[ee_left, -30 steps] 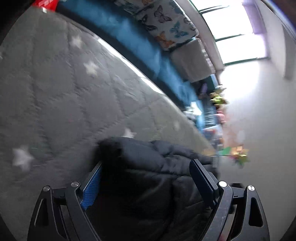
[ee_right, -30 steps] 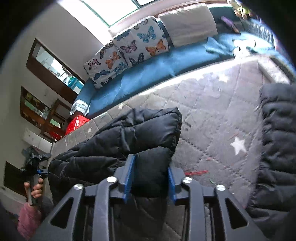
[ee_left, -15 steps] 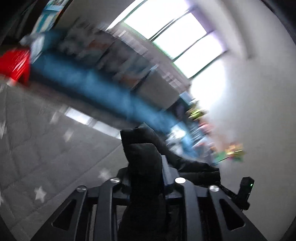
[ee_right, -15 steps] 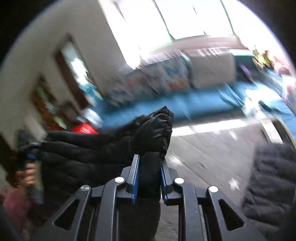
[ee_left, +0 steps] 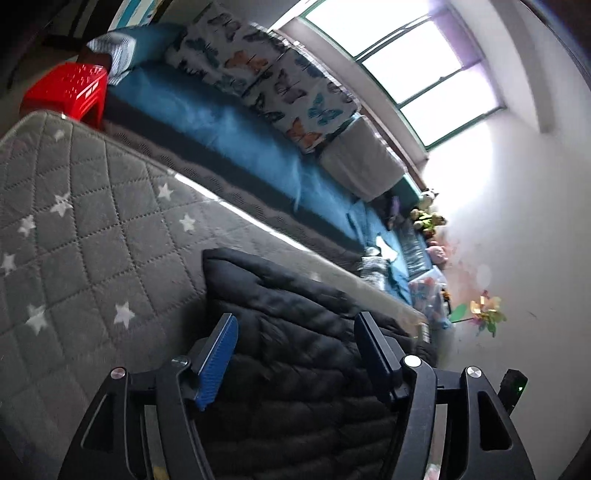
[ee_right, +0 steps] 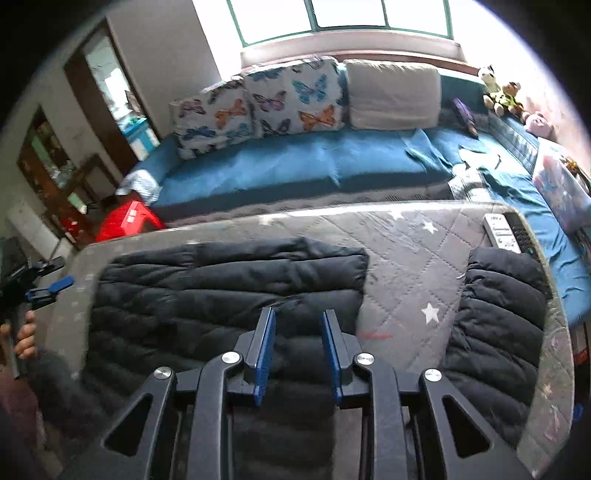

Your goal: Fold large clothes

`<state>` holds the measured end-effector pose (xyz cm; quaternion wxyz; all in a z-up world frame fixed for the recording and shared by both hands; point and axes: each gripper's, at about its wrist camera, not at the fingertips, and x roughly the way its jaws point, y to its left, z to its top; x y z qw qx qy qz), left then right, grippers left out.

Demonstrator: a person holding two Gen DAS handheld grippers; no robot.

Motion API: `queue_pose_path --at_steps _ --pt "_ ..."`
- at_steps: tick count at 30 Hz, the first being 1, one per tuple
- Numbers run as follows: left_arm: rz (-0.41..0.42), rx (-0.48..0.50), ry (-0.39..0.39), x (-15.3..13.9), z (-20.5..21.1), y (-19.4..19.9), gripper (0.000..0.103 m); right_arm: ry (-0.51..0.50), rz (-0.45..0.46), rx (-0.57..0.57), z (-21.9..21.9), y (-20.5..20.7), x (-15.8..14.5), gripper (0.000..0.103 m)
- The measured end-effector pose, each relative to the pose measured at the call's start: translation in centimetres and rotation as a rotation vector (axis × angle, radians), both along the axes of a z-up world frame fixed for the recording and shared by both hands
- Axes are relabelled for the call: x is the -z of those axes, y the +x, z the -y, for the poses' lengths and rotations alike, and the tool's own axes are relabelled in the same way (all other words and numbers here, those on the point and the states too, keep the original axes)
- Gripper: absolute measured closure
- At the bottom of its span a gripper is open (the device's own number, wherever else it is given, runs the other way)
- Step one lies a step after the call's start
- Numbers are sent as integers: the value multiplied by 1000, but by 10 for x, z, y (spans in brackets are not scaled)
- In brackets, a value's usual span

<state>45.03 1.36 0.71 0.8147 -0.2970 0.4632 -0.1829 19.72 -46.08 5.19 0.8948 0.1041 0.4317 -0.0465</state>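
Black puffer jacket (ee_right: 229,288) lying on the grey star-quilted mattress (ee_left: 74,221).
Left gripper (ee_left: 295,332) and right gripper (ee_right: 297,328): jaws opening, nothing pinched; jacket lies below both, sleeve (ee_right: 495,332) at 3 o'clock in the right view.

Both claws, left claw (ee_left: 295,332) and right claw (ee_right: 298,328), have released the black jacket (ee_right: 229,295), which now lies folded.

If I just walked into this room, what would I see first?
You'd first see the big black puffy jacket spread on the grey star mattress, right in front of the right claw. Behind it, along the blue couch under the bright window, sit the butterfly pillows. A red stool stands off to the left.
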Motion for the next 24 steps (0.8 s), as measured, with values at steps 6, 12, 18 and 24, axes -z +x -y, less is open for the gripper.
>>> queue_pose_path --at_steps 6,12,18,24 --pt "55 107 59 -85 21 -99 32 -127 33 -110 -59 -55 -54 73" --pt "68 293 139 -91 55 -223 29 -150 34 -222 -112 -112 -66 36" --pt "52 464 228 -41 91 -322 29 -141 -76 -332 -173 -157 -13 36" --pt "95 602 269 15 120 -400 29 -144 -161 -409 -220 -191 70 36"
